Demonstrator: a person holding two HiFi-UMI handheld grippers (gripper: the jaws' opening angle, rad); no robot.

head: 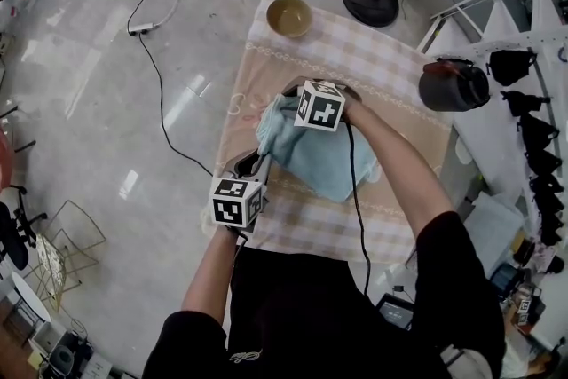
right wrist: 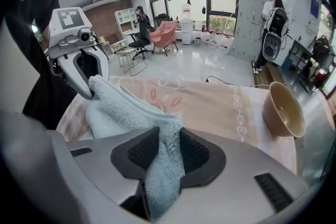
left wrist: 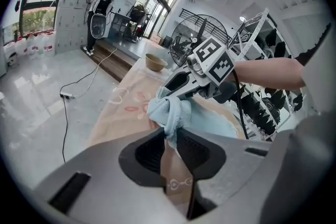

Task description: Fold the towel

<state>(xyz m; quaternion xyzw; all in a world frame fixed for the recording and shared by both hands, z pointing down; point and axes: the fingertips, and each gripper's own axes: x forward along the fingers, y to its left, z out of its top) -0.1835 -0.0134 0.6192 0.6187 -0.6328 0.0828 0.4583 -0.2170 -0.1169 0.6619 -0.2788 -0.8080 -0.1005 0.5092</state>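
Close up, the left gripper [left wrist: 169, 136] has its fingers clamped on a bunched corner of the pale blue towel [head: 319, 160]. The right gripper [right wrist: 168, 136] has a thicker fold of the same towel filling the gap between its fingers. Both pads touch the cloth, though how firmly is hard to judge. Between the two sets of fingers the towel hangs in a short rumpled span, and the rest lies crumpled below them on a checked tablecloth [head: 399, 75]. A tan bowl [head: 289, 16] sits well beyond the fingers, at the far end of the cloth.

Judging by this, the fold is midway, with one edge lifted and not yet laid down. Next, that edge needs pulling taut, setting squarely over the towel's opposite edge, then letting go.

From above, the marker cubes and forearms cover the held corners, so whether the towel's edges line up cannot be told.
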